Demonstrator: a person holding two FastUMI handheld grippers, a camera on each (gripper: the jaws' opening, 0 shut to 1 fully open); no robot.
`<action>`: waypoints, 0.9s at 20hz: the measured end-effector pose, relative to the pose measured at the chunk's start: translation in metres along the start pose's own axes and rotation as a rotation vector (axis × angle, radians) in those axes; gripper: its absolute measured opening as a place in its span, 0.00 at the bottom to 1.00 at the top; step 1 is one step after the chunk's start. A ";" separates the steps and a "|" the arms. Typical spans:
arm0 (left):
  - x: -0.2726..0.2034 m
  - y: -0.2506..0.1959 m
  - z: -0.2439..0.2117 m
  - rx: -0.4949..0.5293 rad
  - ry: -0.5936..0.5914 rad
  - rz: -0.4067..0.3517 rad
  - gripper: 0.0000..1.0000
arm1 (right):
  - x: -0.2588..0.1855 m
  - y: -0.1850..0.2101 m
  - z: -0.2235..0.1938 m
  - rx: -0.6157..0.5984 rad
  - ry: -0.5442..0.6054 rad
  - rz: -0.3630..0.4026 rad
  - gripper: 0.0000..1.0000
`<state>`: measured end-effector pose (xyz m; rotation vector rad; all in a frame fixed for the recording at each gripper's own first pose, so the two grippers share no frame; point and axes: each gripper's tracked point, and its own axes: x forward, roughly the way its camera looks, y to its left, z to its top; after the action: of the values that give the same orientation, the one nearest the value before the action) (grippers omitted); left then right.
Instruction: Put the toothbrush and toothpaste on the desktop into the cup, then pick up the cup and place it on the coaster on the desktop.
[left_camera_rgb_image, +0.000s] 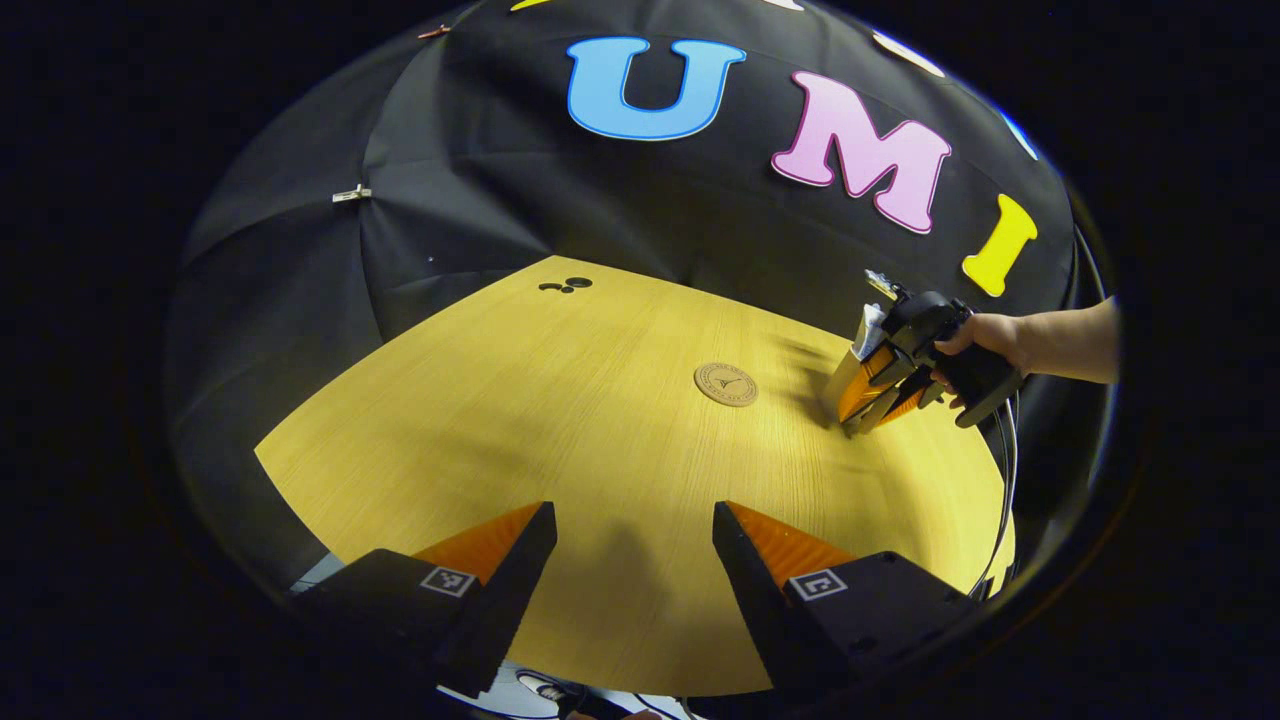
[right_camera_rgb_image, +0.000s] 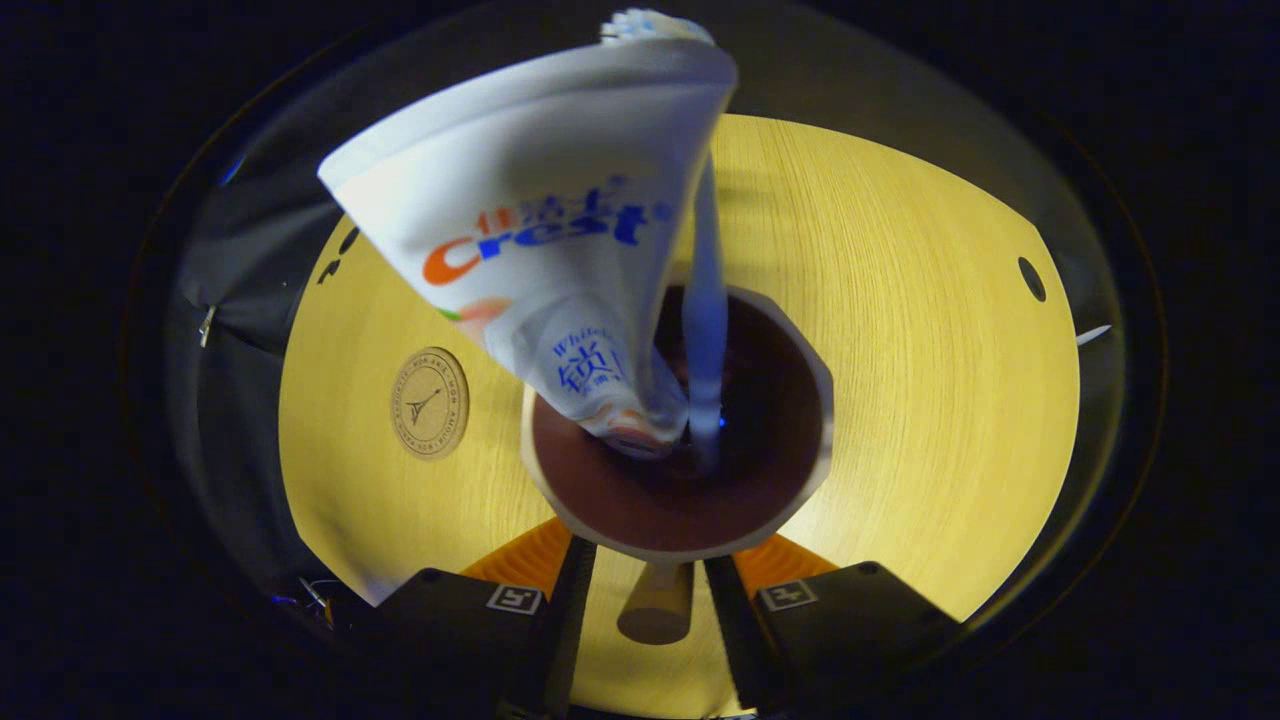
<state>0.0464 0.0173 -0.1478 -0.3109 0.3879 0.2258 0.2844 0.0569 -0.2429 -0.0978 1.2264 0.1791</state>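
Observation:
In the right gripper view I look down into a tan cup (right_camera_rgb_image: 800, 350) with a dark inside. A white toothpaste tube (right_camera_rgb_image: 540, 200) and a toothbrush (right_camera_rgb_image: 705, 330) stand in it, leaning out over the rim. My right gripper (right_camera_rgb_image: 650, 572) is shut on the cup's near side, its tips hidden under the rim. The round brown coaster (right_camera_rgb_image: 429, 402) lies bare to the cup's left. In the left gripper view a hand holds the right gripper (left_camera_rgb_image: 868, 402) with the cup (left_camera_rgb_image: 848, 385) tilted, right of the coaster (left_camera_rgb_image: 726, 384). My left gripper (left_camera_rgb_image: 632, 515) is open above the table's near edge, nothing between its fingers.
The yellow wooden table (left_camera_rgb_image: 560, 430) has small dark holes at its far edge (left_camera_rgb_image: 570, 285) and one more hole (right_camera_rgb_image: 1031, 278) to the cup's right. Black cloth walls close in behind the table. A cable hangs from the right gripper.

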 end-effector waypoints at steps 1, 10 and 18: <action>-0.002 -0.001 -0.001 0.000 0.005 -0.002 0.98 | -0.003 -0.002 0.002 -0.007 -0.009 -0.008 0.44; -0.008 -0.005 -0.014 0.028 0.021 -0.013 0.98 | -0.002 -0.001 0.007 -0.015 -0.046 -0.030 0.29; -0.006 0.000 -0.021 0.036 0.034 -0.017 0.98 | -0.012 0.000 0.010 -0.032 -0.099 -0.029 0.29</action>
<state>0.0340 0.0089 -0.1633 -0.2827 0.4218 0.1966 0.2898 0.0575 -0.2280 -0.1328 1.1226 0.1760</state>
